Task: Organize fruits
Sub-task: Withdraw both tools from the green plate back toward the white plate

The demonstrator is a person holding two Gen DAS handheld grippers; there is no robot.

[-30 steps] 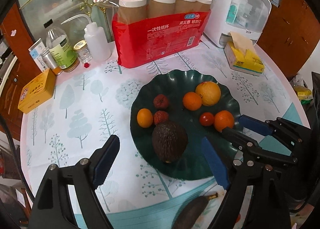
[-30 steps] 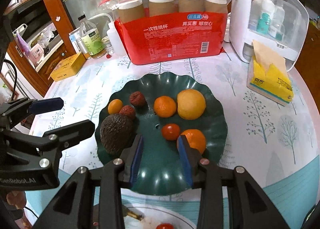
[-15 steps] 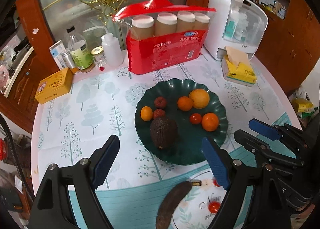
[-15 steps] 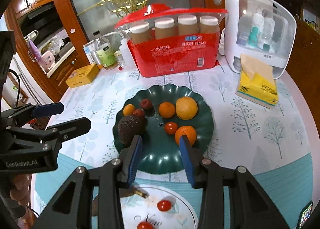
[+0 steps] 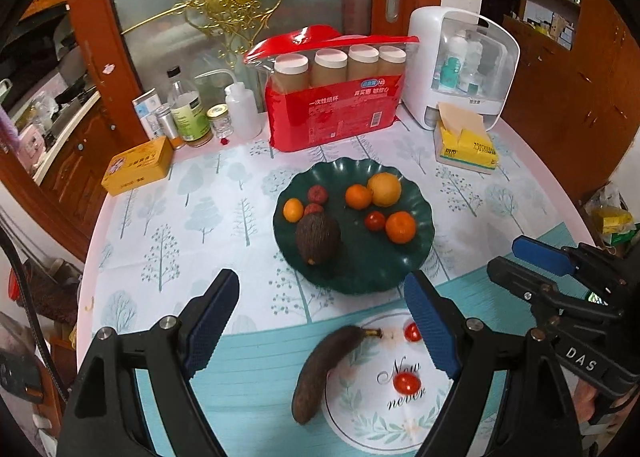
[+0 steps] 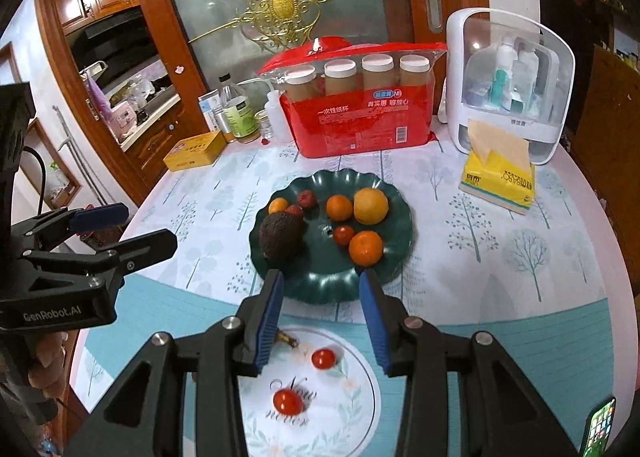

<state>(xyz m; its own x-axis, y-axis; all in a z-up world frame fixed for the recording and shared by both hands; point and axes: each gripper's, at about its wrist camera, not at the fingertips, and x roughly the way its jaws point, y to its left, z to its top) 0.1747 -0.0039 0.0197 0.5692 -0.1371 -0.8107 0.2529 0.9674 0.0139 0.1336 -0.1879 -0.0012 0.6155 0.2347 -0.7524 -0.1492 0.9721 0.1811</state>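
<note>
Fruit's piled on the green plate (image 5: 416,257): avocado (image 5: 318,233), oranges, a small tomato. Closer to me, a dark banana (image 5: 324,369) and two cherry tomatoes (image 5: 406,382) wait on the white plate (image 5: 360,417). I've pulled both tongs up and back; that near plate has come into view. Left tongs (image 5: 324,321) gape wide, empty, above the banana. Right tongs (image 6: 322,317) part-open, empty, above the tomatoes. Banana next, I reckon.

red cup pack (image 5: 334,113) | tissue pack (image 5: 466,145) beside white organizer (image 5: 460,69) | yellow tin (image 5: 138,171)
</note>
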